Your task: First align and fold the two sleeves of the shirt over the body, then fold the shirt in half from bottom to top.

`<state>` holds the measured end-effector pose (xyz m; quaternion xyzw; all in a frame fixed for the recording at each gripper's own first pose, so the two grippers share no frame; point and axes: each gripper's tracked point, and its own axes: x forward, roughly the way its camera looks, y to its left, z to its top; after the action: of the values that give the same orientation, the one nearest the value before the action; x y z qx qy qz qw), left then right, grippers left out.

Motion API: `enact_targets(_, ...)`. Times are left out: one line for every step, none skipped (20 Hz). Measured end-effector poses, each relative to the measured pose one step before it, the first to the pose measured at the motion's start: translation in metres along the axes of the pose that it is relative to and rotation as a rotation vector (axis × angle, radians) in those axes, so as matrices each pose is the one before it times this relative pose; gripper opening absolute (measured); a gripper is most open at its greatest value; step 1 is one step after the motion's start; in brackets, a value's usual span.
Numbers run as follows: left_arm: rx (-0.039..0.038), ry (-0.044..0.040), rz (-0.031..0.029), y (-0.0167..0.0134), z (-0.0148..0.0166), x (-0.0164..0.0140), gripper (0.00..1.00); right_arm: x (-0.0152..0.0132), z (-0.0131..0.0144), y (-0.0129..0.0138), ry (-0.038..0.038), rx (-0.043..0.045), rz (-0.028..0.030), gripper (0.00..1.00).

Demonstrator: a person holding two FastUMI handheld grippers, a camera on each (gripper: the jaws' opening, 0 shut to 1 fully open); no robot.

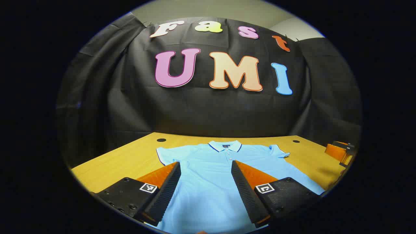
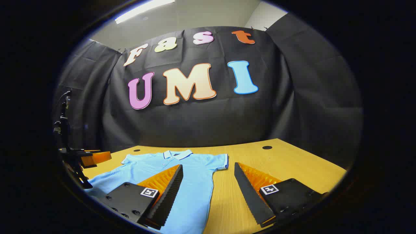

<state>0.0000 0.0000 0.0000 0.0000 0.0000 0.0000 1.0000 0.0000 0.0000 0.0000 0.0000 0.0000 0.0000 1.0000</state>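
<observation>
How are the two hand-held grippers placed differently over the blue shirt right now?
The left hand-held gripper hangs over the middle of the shirt, below the collar, with cloth between its fingers. The right hand-held gripper straddles the shirt's side edge: one finger over cloth, the other over bare table, near a sleeve. Both are open and hold nothing; the shirt lies flat, unfolded.

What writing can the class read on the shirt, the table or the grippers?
Neck tag of the shirt: too small to read.
Marker squares on the left gripper and the right gripper: coded patterns, no words.
On the table: none.
</observation>
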Motion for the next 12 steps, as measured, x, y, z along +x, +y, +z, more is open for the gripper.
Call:
enact_targets(-0.00100, 0.00433, -0.00044, -0.00096, -0.00133, 0.00049, 0.93, 0.00179, -0.00170, 0.00107, 0.00958, -0.00895, 0.00508, 0.95)
enact_targets(0.00062, 0.00445, 0.00271, 0.00017, 0.00015, -0.00006, 0.94, 0.00167, -0.00027, 0.00086, 0.00651, -0.00805, 0.00544, 0.98)
enact_targets(0.00074, 0.00199, 0.00394, 0.00079, -0.00152, -0.00144, 0.94, 0.00149, -0.00041, 0.00193, 0.00783, -0.00893, 0.00894, 0.98)
enact_targets(-0.00005, -0.00148, 0.00504, 0.00125, 0.00056, -0.00107, 0.93, 0.00127, -0.00101, 0.00149, 0.00977, -0.00950, 0.00705, 0.98)
enact_targets(-0.00121, 0.00423, 0.00806, 0.00190, -0.00116, 0.00016, 0.93, 0.00191, -0.00186, 0.00106, 0.00985, -0.01061, 0.00619, 0.98)
enact_targets(-0.00456, 0.00699, 0.00511, 0.00097, -0.00152, -0.00067, 0.94, 0.00227, -0.00062, 0.00028, 0.01169, -0.00843, 0.00542, 0.98)
enact_targets(-0.00556, 0.00488, 0.00295, 0.00126, -0.00276, -0.00172, 0.93, 0.00116, -0.00231, 0.00237, 0.01761, -0.00413, 0.01006, 0.98)
enact_targets(-0.00591, 0.00398, 0.00419, 0.00252, -0.00138, -0.00133, 0.93, 0.00184, -0.00198, 0.00343, 0.02238, -0.00414, 0.01617, 0.98)
enact_targets(-0.00320, 0.00557, 0.00838, 0.00312, -0.00281, 0.00051, 0.94, 0.00279, -0.00274, 0.00195, 0.02306, -0.00015, 0.00885, 0.98)
enact_targets(0.00090, 0.00773, 0.00927, 0.00508, -0.00204, 0.00082, 0.94, 0.00312, -0.00118, 0.00204, 0.01808, 0.00179, 0.01145, 0.98)
enact_targets(0.00240, 0.00879, 0.00719, 0.00292, -0.00339, -0.00045, 0.94, 0.00325, -0.00123, 0.00310, 0.01918, 0.00413, 0.01341, 0.98)
enact_targets(0.00157, 0.00474, 0.00502, 0.00374, -0.00158, -0.00089, 0.94, 0.00402, -0.00081, 0.00358, 0.02085, 0.00299, 0.01576, 0.98)
